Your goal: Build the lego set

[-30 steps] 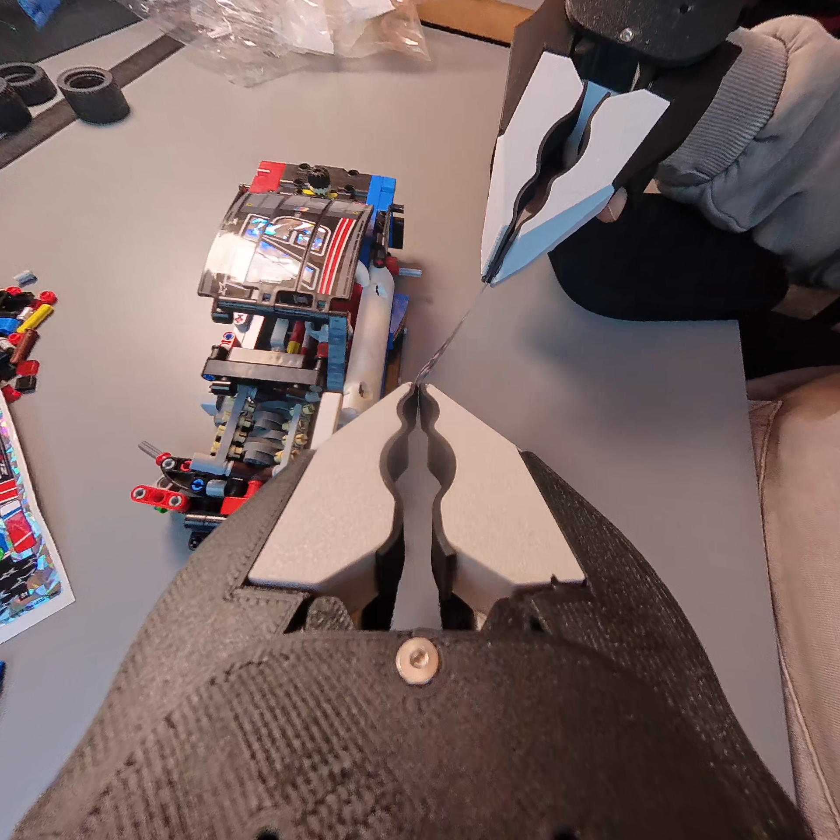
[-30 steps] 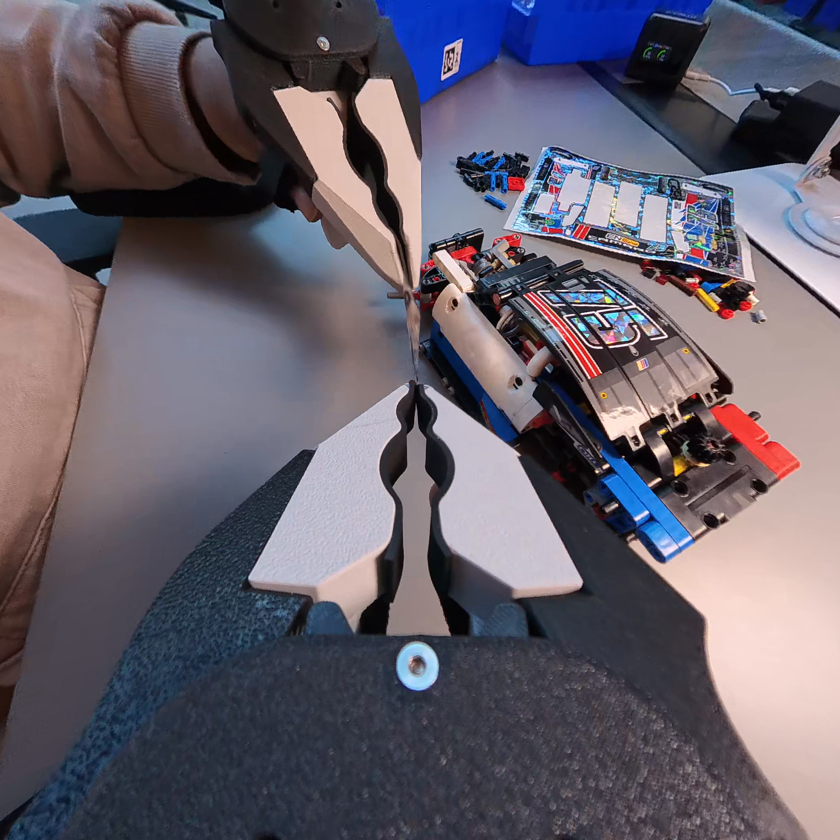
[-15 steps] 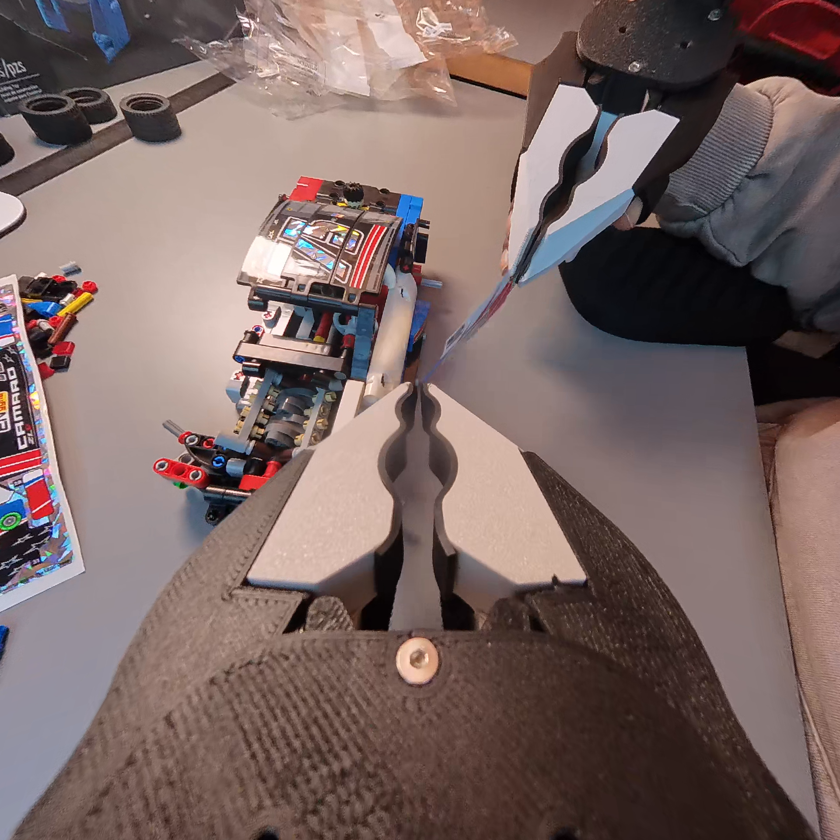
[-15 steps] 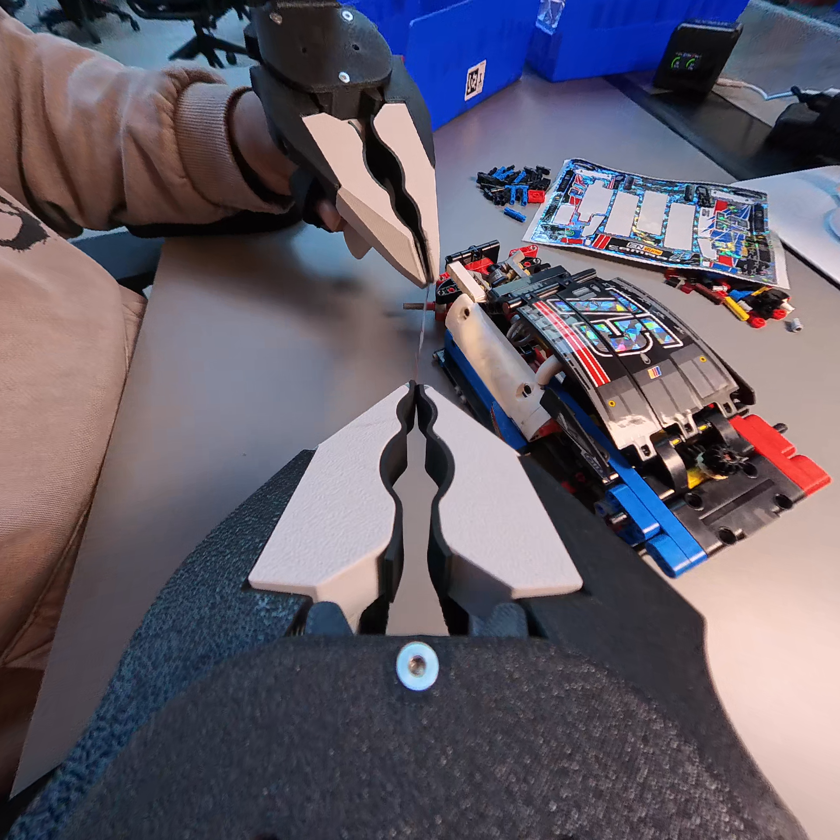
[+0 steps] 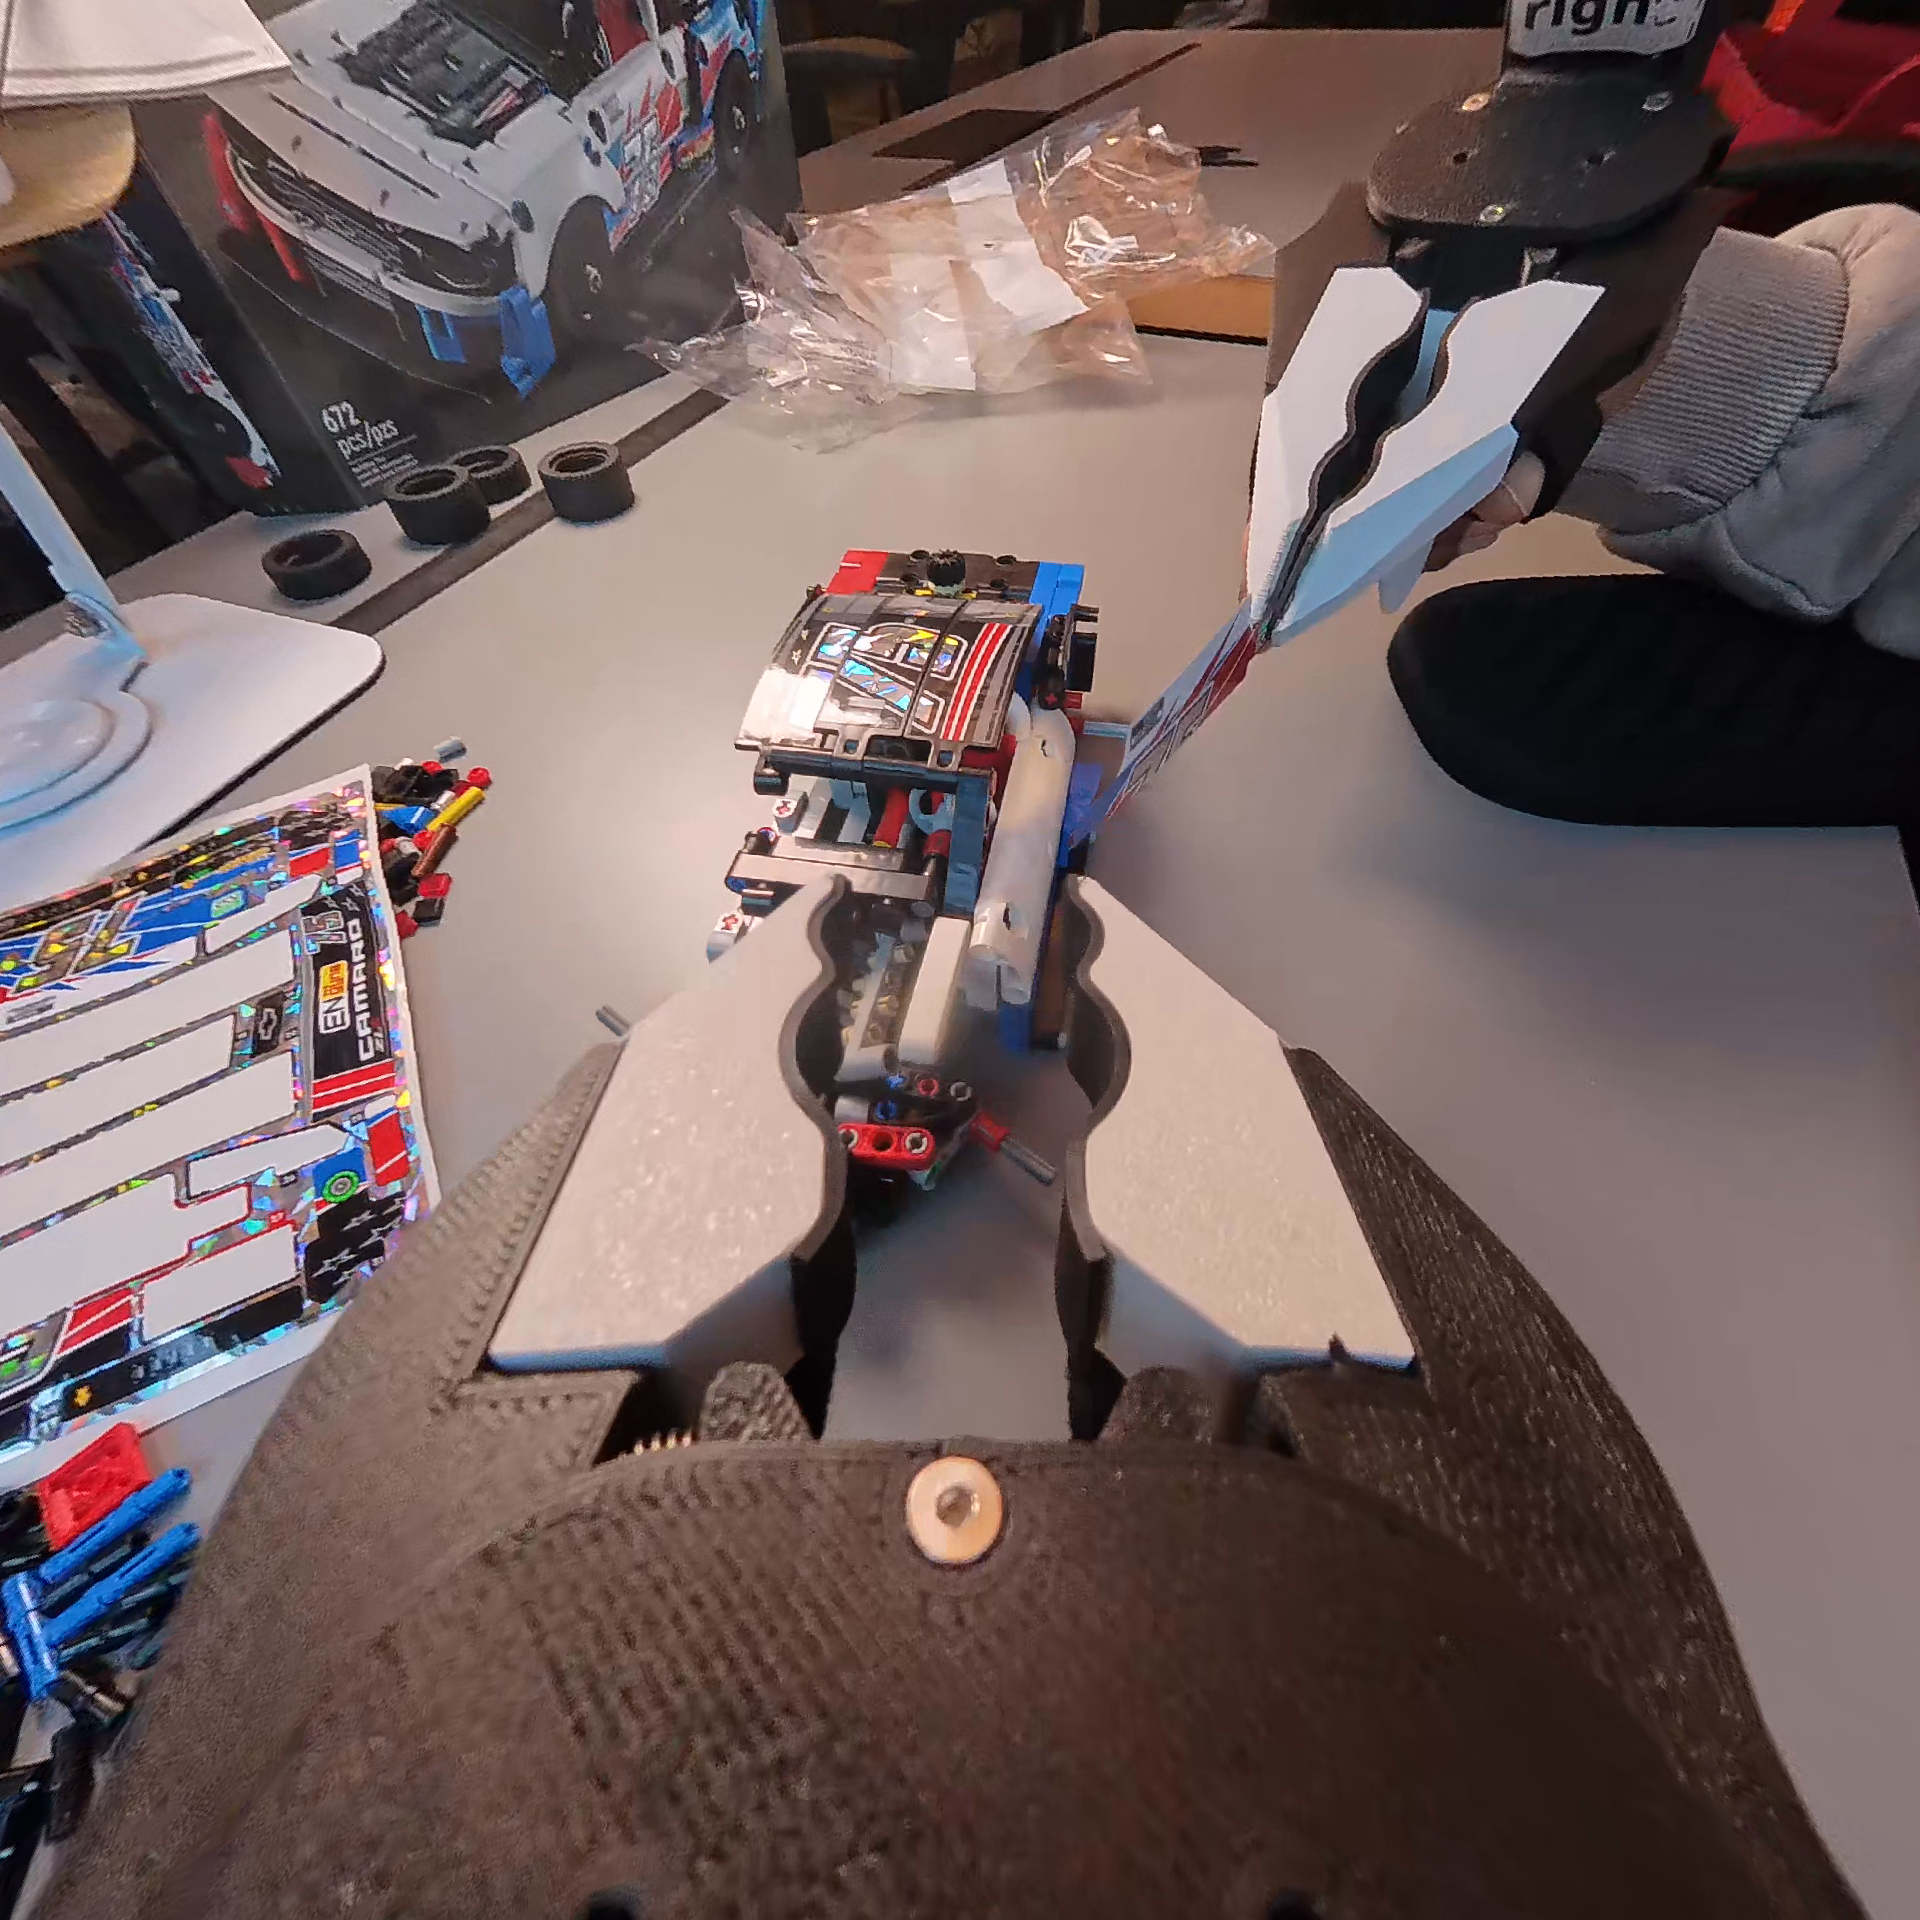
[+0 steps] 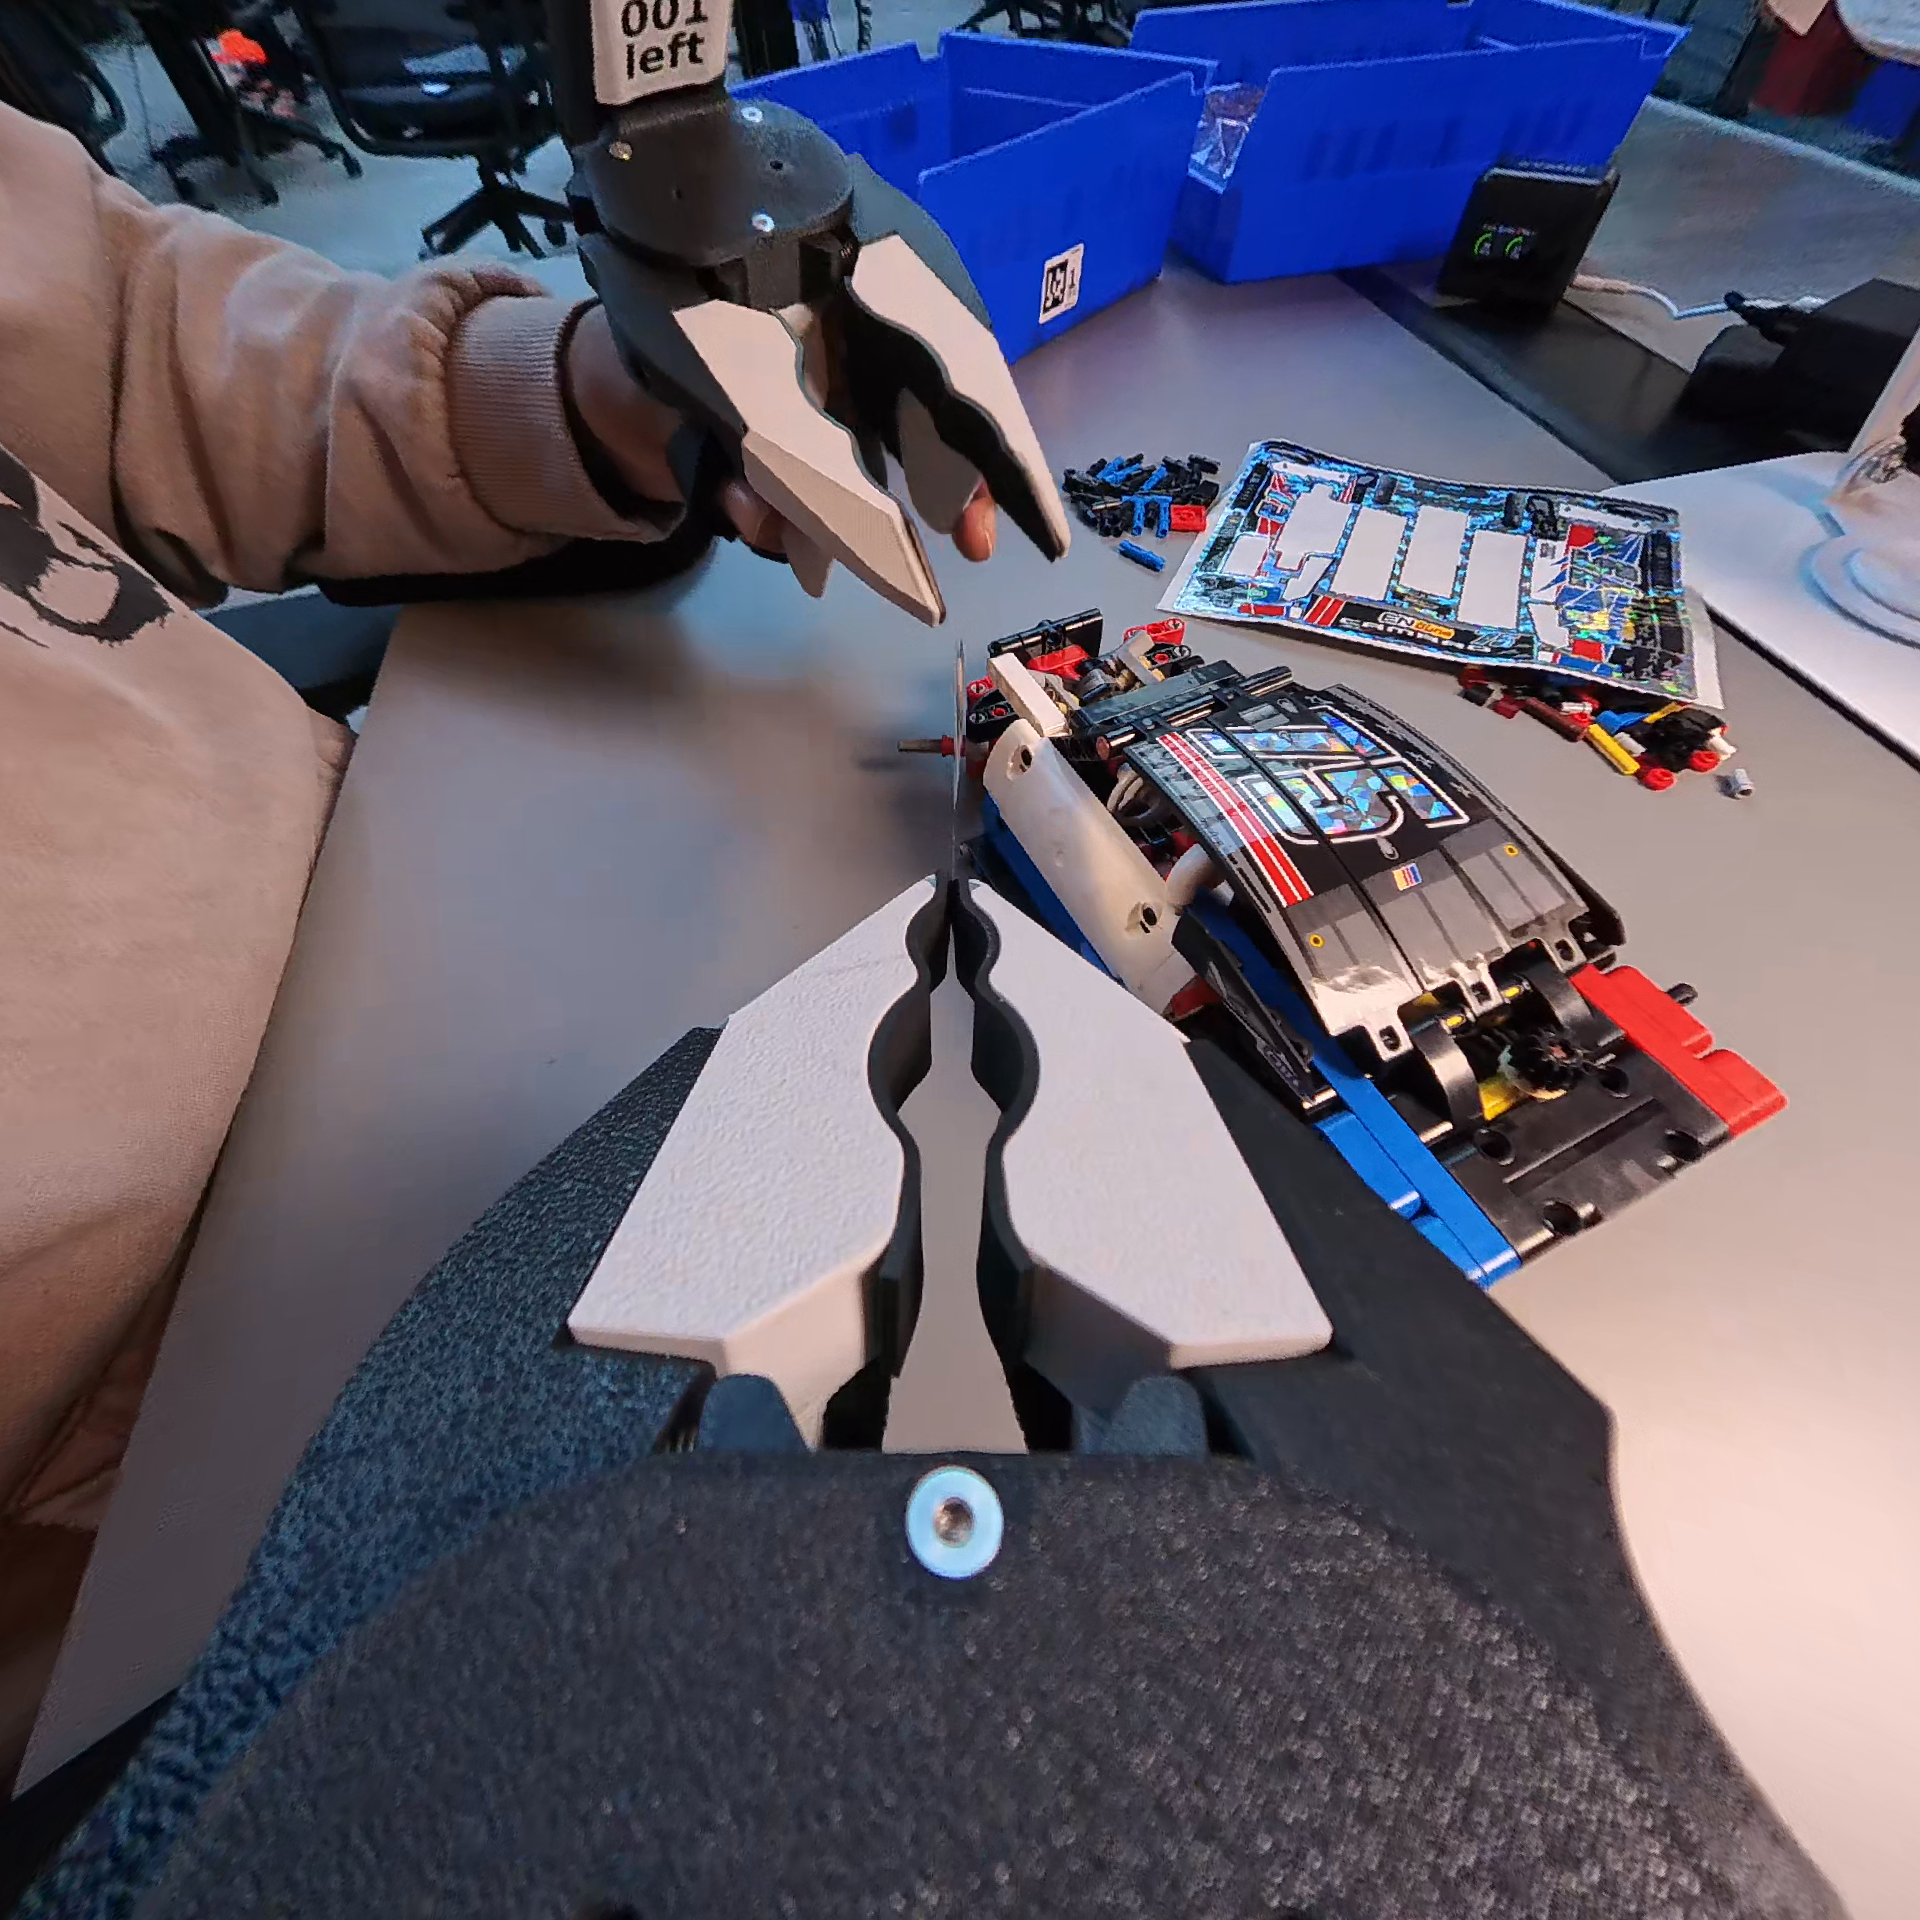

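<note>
Pinching a thin sticker point(image 6: 957, 769) edge-on between its closed tips, the right gripper point(image 6: 950, 891) holds the strip upright just left of the part-built lego car point(image 6: 1340, 894) — the sticker reaches forward from the fingers toward the car's white side panel point(image 6: 1070, 842). From the left wrist view the same sticker point(image 5: 1184, 717) shows its red, white and blue face, hanging slantwise below the right gripper point(image 5: 1270, 613) and down beside the car's right flank.

The left gripper point(image 5: 951, 894) stands with its fingers spread wide and holding nothing; between them lies the near end of the lego car point(image 5: 914, 821), its red beams and axle pins close to the finger roots, its black patterned roof point(image 5: 894, 675) beyond the tips. Seen from the right wrist view, the left gripper point(image 6: 997, 582) hangs open above the grey counter point(image 6: 582, 831), just short of the car's nose.

Left of the left fingers lies a glittering sticker sheet point(image 5: 177, 1091) with a small heap of loose pieces point(image 5: 426, 831) at its far corner — blue pins point(image 5: 83, 1600) lie nearer, at the frame edge. Farther off sit four black tyres point(image 5: 457, 499), crumpled clear bags point(image 5: 966, 281) and the set's box point(image 5: 436, 208). Beyond the right fingers, blue bins point(image 6: 1195, 177) line the counter's far side.
</note>
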Action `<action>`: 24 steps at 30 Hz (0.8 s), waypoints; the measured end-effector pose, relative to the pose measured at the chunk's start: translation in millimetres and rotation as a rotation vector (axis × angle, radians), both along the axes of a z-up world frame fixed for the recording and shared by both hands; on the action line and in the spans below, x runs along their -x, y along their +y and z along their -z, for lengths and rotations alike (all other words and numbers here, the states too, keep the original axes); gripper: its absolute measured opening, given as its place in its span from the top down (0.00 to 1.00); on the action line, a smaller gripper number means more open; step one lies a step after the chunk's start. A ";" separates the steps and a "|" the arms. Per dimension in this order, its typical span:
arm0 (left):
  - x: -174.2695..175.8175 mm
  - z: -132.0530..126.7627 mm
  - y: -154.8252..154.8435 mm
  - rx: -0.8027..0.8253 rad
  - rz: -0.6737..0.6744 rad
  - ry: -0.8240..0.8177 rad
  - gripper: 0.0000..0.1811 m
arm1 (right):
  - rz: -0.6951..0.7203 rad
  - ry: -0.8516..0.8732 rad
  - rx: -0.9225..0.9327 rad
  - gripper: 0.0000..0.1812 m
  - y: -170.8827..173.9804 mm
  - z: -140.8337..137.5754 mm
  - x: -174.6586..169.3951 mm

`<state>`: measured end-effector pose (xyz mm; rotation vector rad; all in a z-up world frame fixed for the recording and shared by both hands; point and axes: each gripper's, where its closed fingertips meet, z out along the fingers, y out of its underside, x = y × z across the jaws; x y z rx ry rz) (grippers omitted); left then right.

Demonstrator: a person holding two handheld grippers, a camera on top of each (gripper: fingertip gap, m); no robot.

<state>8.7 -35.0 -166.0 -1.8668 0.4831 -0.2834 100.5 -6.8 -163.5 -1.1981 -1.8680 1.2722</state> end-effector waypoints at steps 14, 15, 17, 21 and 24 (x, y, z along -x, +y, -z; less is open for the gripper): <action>-4.6 11.3 13.8 -0.002 0.102 0.125 0.60 | -0.059 -0.011 0.088 1.00 4.9 6.0 -3.8; -4.8 14.0 14.1 0.001 0.105 0.133 0.60 | -0.063 -0.012 0.097 1.00 4.9 6.9 -3.8; -5.9 18.4 14.0 0.013 0.106 0.126 0.60 | -0.071 -0.022 0.103 1.00 4.2 10.6 -3.3; -5.2 23.7 13.0 0.023 0.102 0.143 0.60 | -0.103 -0.052 0.106 1.00 -0.3 17.4 -0.9; -7.7 26.8 11.1 0.032 0.110 0.154 0.60 | -0.118 -0.080 0.103 1.00 -1.8 23.2 2.9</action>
